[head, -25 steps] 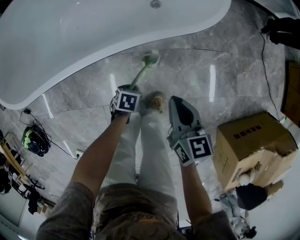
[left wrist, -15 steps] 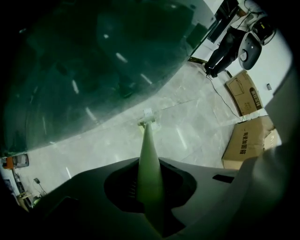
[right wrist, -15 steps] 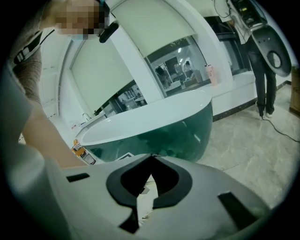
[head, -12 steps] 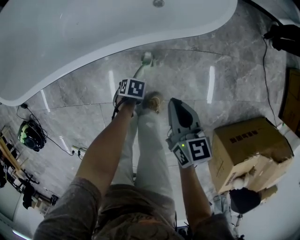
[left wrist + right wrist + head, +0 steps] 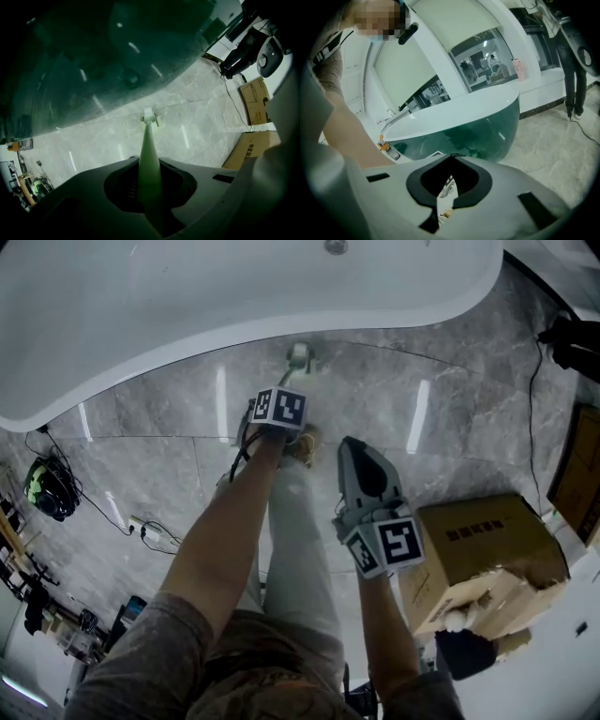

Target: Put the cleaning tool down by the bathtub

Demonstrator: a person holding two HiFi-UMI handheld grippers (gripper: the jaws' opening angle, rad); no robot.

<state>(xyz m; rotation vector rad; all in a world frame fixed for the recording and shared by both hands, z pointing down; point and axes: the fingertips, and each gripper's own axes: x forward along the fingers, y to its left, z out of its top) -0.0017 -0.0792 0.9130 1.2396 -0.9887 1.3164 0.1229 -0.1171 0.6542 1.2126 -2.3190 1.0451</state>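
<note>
Left tool [image 5: 149, 187] is clamped on the scrub brush [image 5: 298, 355] handle, head down near the marble floor [image 5: 394, 390] right beside the bathtub [image 5: 187, 306]; right tool [image 5: 354, 448] closed, empty; I'd lower gently till the head touches, then let go.

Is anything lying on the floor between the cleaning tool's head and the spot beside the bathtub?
Nothing visible does. The left gripper is shut on the cleaning tool, whose head points down at bare floor right beside the bathtub. No object shows on the tiles there.
</note>
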